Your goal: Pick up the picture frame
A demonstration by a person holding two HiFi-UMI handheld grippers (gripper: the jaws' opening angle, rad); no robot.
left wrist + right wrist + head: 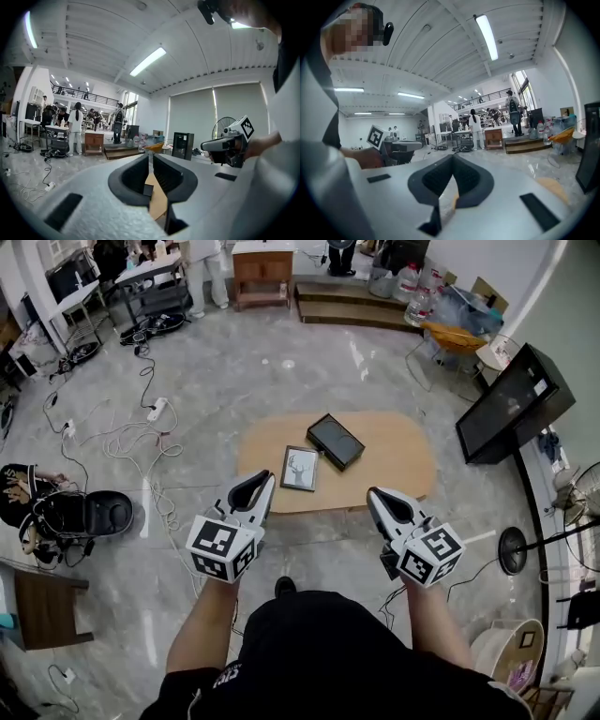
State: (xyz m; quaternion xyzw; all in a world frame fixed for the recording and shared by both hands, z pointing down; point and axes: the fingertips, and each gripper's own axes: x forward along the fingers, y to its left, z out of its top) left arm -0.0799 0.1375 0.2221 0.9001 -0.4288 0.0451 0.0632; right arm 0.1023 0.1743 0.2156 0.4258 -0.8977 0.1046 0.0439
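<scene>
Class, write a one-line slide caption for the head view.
Left gripper and right gripper poised before an oval table bearing a picture frame and black box.

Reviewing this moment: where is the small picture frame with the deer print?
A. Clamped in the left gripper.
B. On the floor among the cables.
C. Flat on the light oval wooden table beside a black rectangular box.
C: the head view shows the picture frame flat on the oval wooden table, next to the black rectangular box.
</scene>
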